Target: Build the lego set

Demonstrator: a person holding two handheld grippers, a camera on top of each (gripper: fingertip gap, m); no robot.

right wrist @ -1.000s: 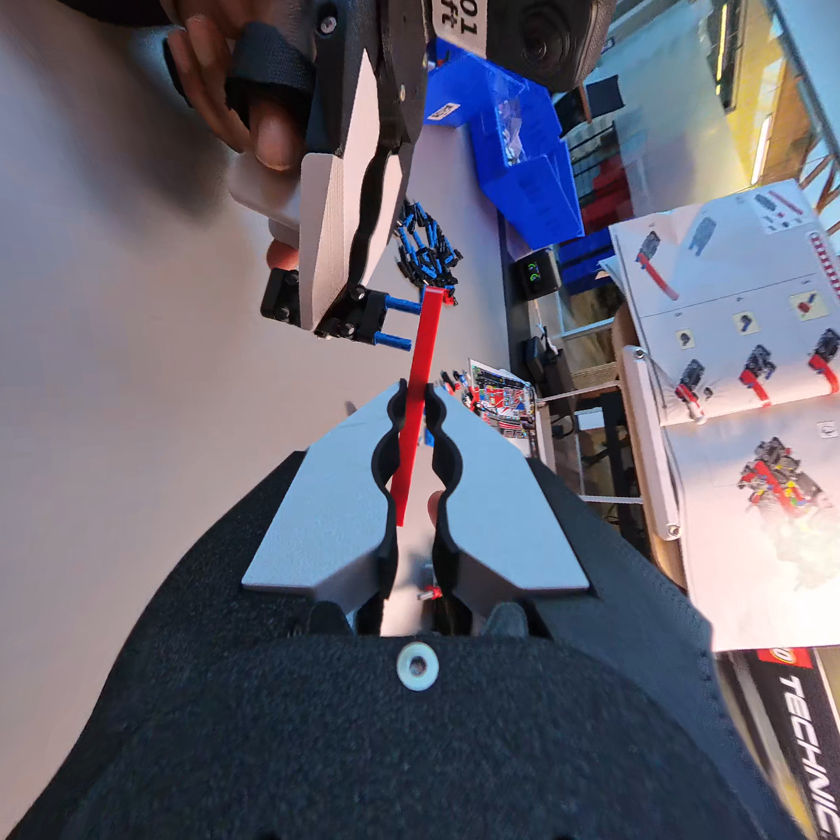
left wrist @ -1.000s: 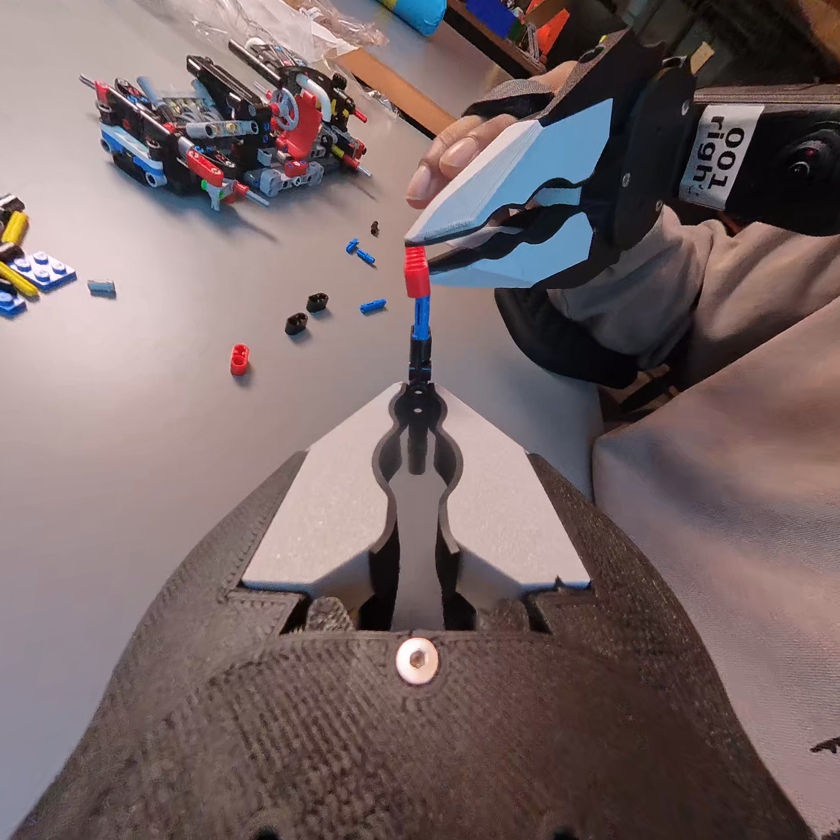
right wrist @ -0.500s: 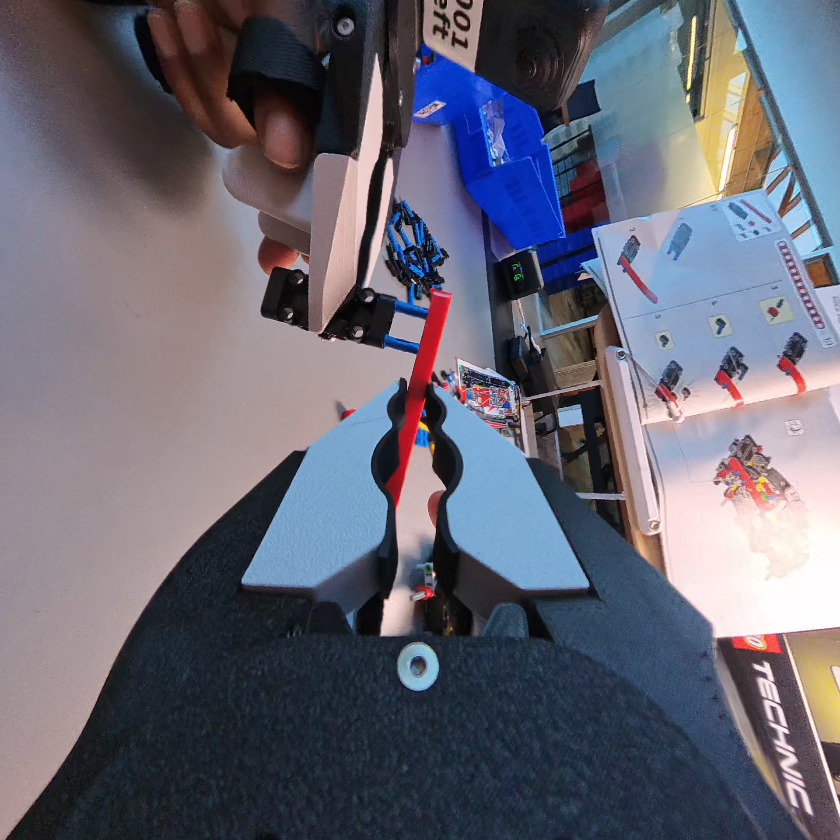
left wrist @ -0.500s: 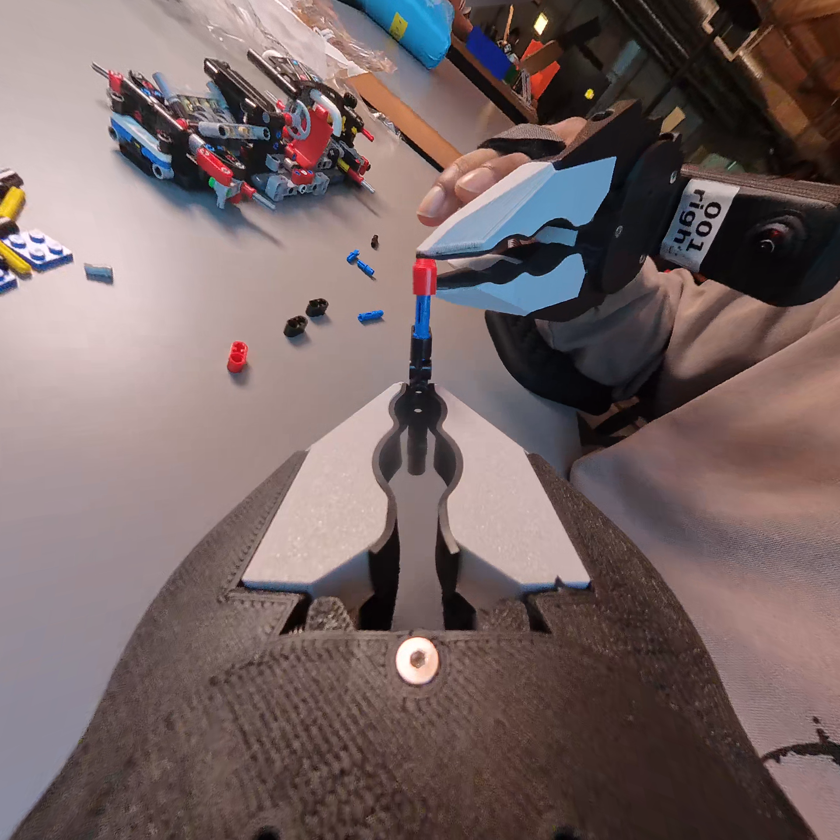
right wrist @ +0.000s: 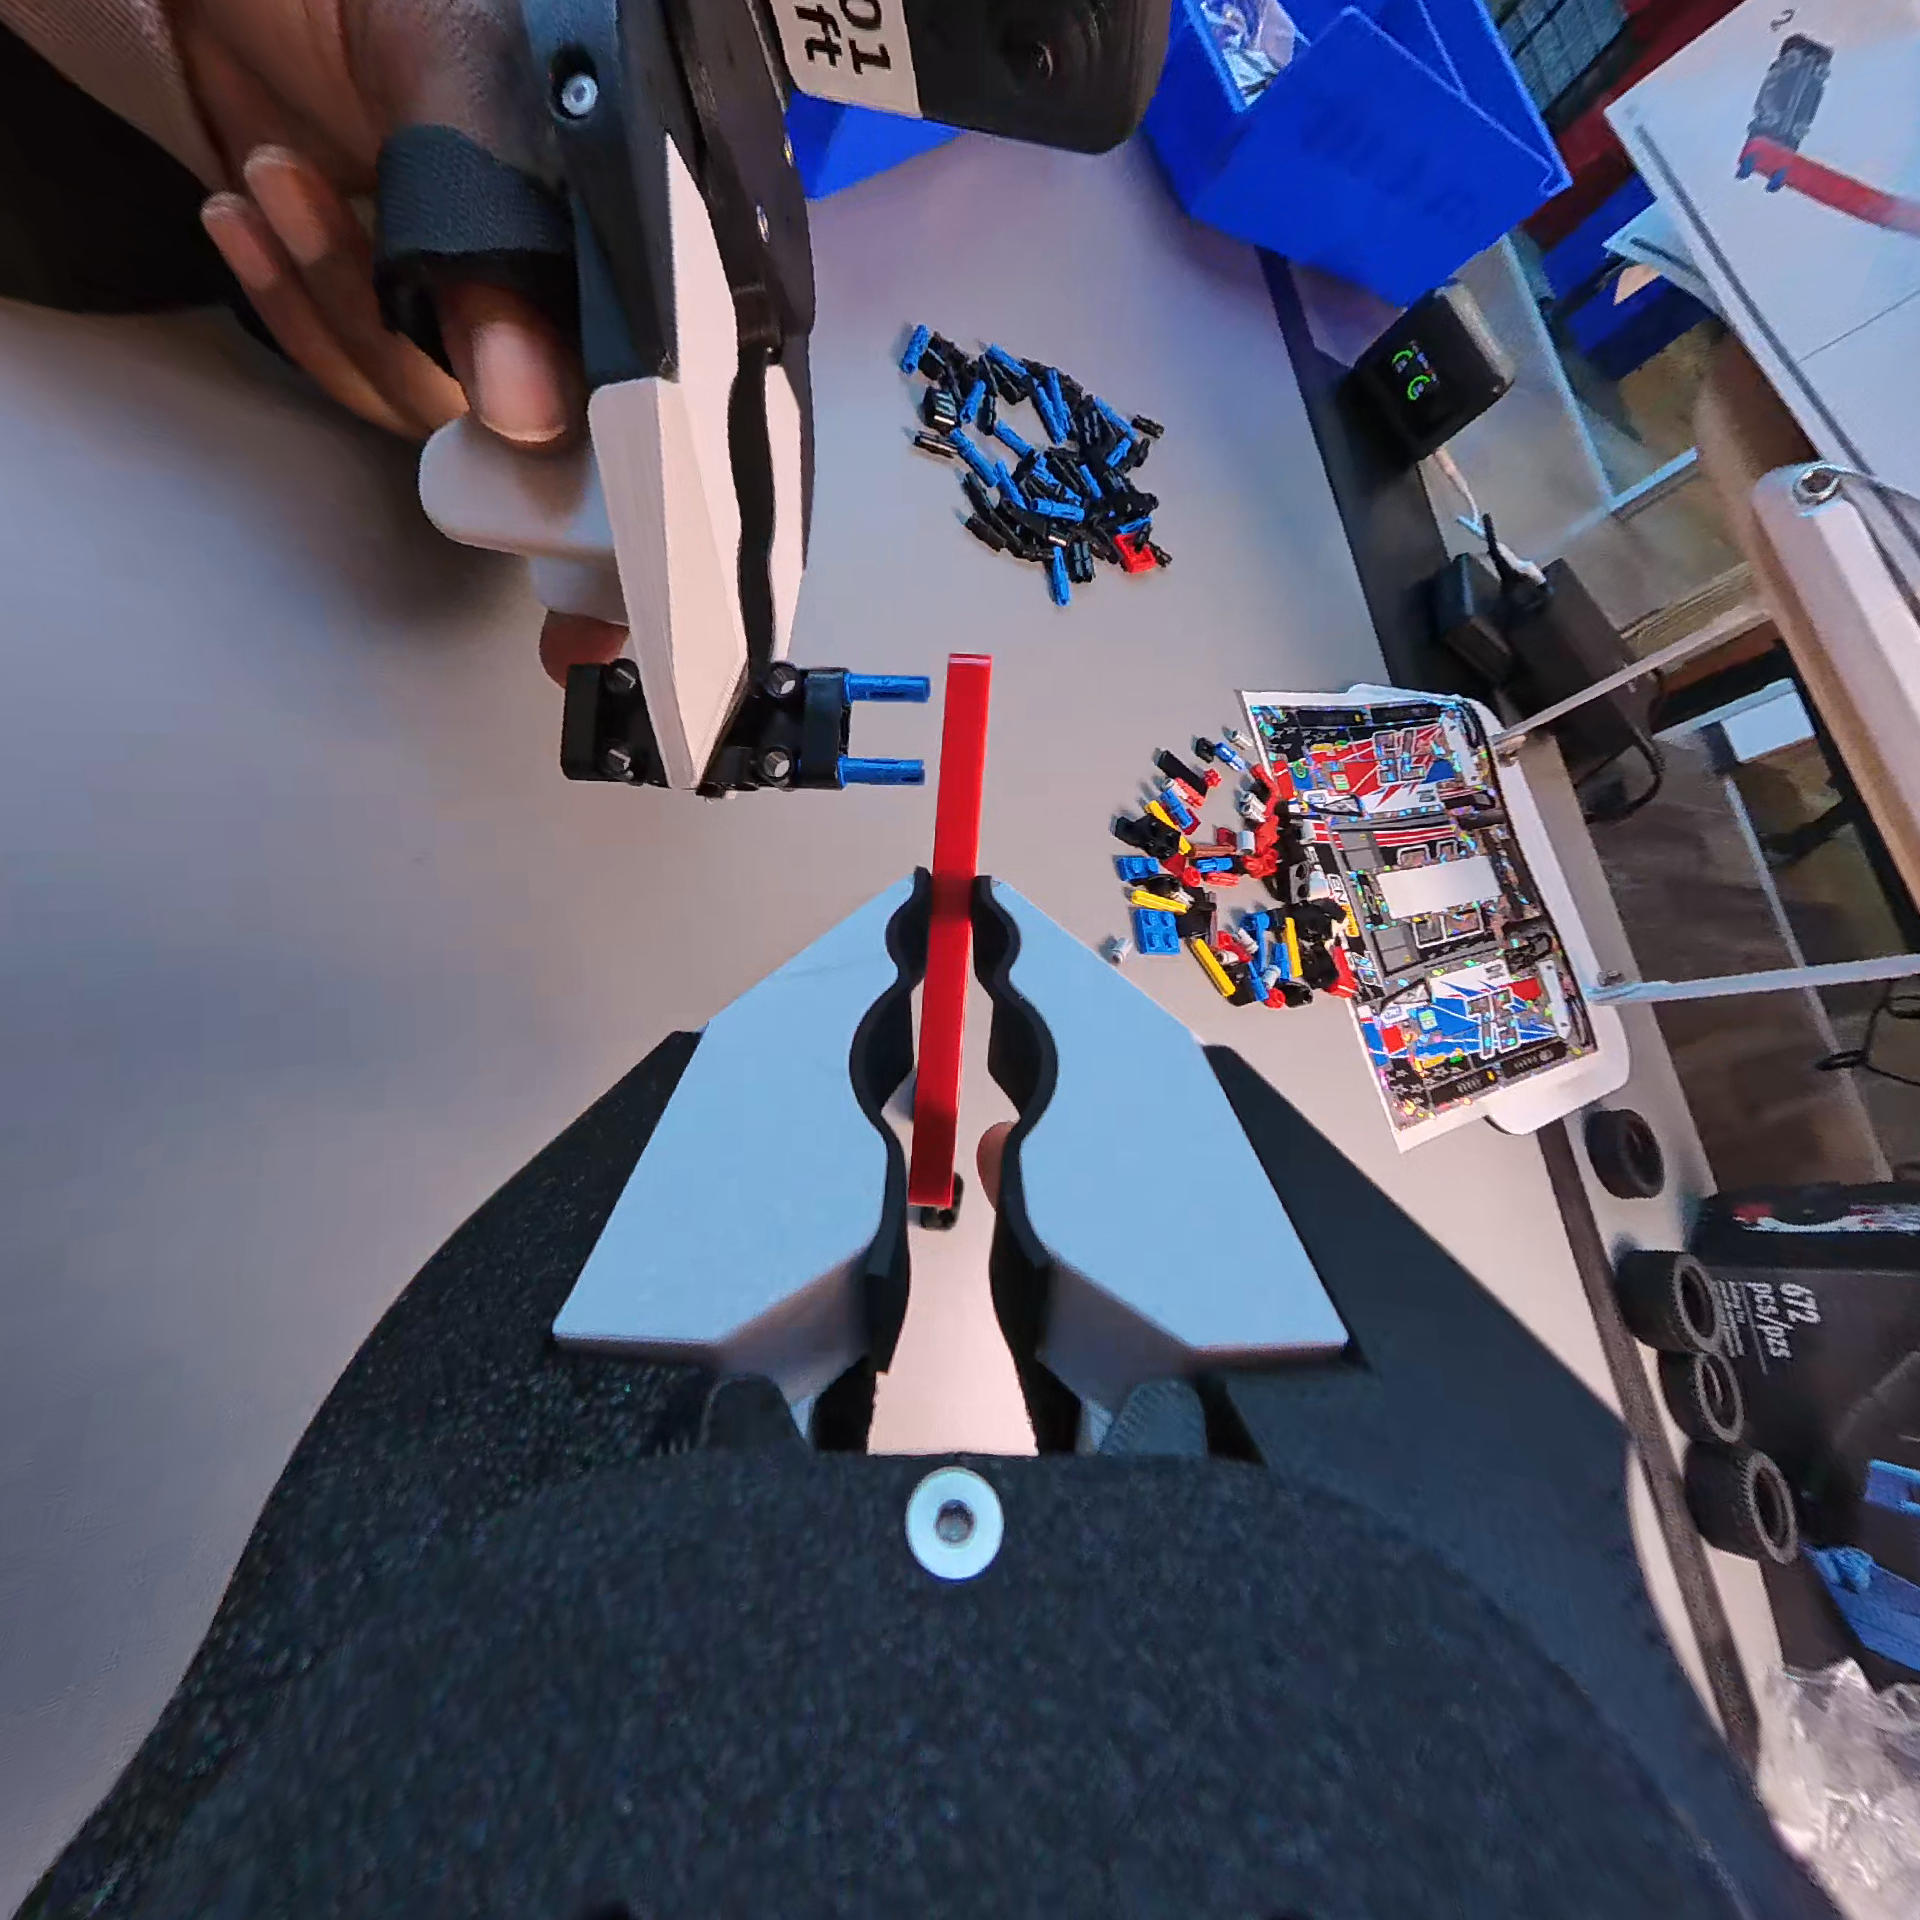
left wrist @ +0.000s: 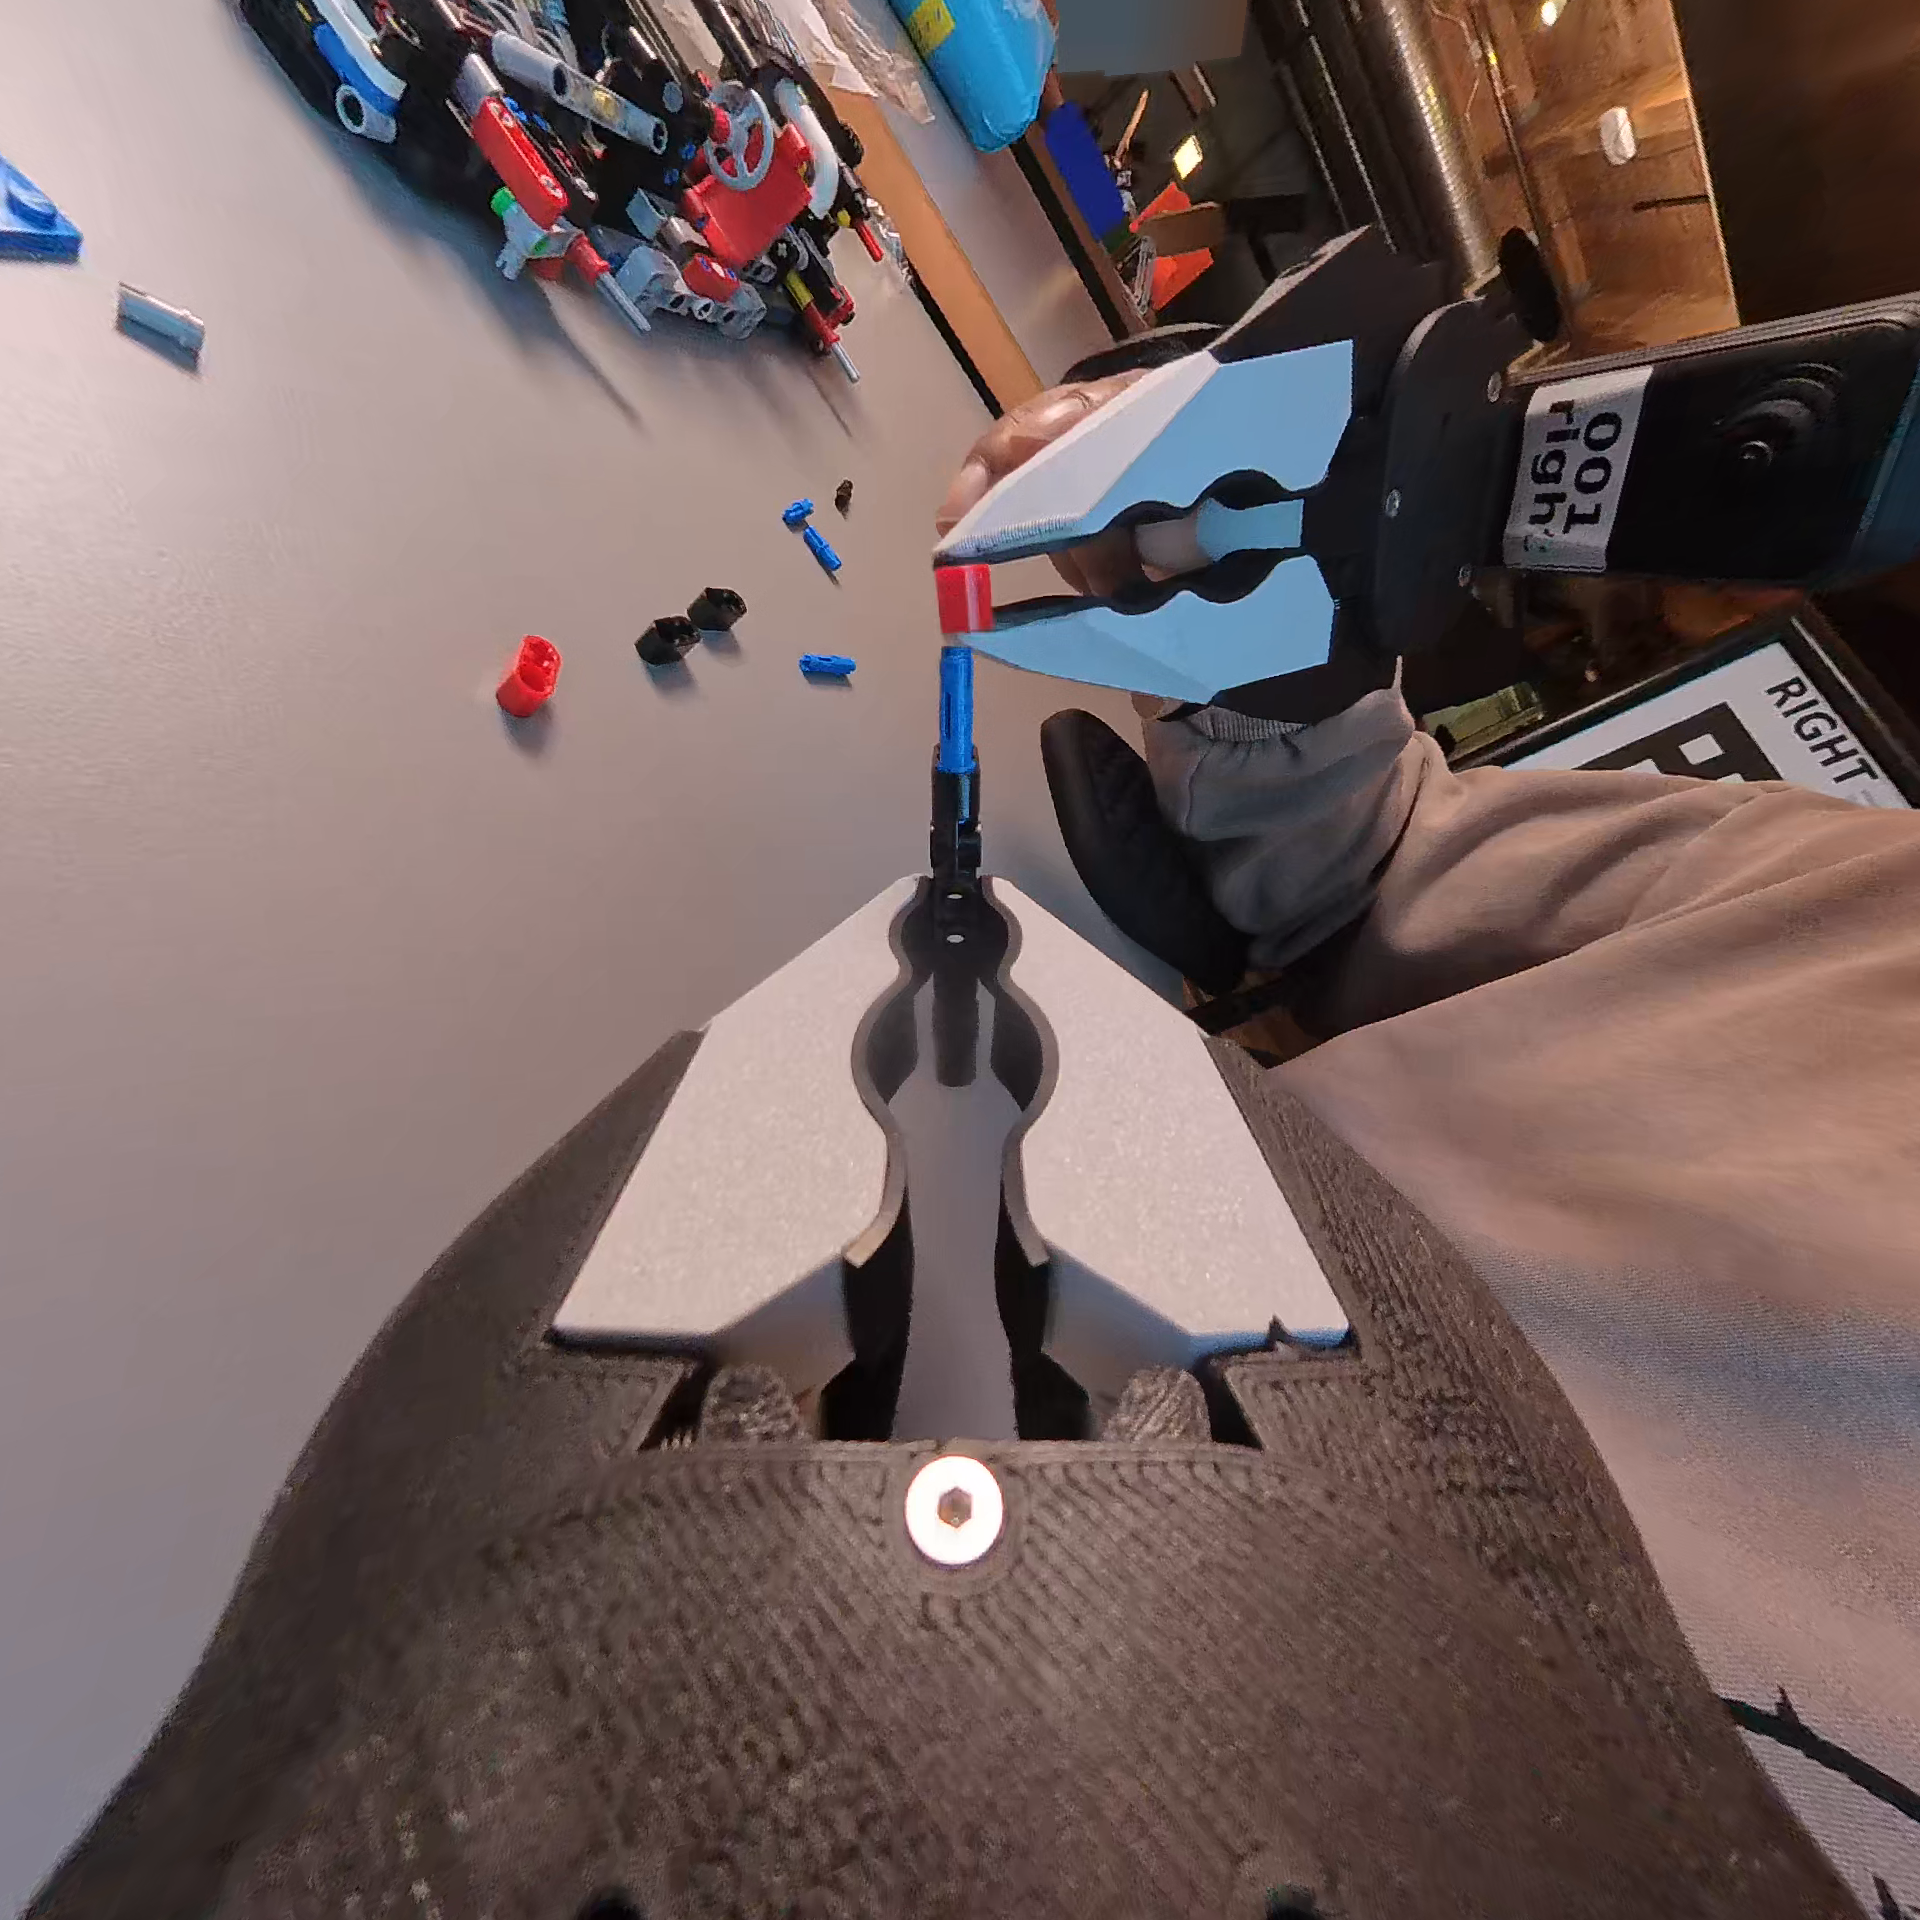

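Note:
My left gripper [left wrist: 954,894] is shut on a black connector block [left wrist: 954,821] with blue pins [left wrist: 954,707] sticking out of its far end. In the right wrist view the same block [right wrist: 800,732] shows two blue pins [right wrist: 883,727] pointing at a red beam [right wrist: 958,831]. My right gripper [right wrist: 948,888] is shut on that red beam, which stands upright between the jaws. In the left wrist view the beam's red end [left wrist: 964,598] sits just above the blue pins with a small gap. The part-built lego vehicle [left wrist: 623,156] lies far left.
Loose parts lie on the grey table [left wrist: 312,831]: a red connector [left wrist: 528,675], black connectors [left wrist: 691,627], blue pins [left wrist: 826,665]. The right wrist view shows a pile of blue and black pins [right wrist: 1039,468], mixed bricks [right wrist: 1226,904] by a sticker sheet [right wrist: 1434,904], blue bins [right wrist: 1351,135], and black tyres [right wrist: 1704,1392]. My right fingertips sit around 5 centimetres from my left ones. My right tips are roughly 20 centimetres from the part-built lego vehicle [left wrist: 623,156].
The red beam and the blue pins have come apart: the beam's end touched the pins before, and a small gap separates them now. Both grippers have tilted, the grips unchanged.

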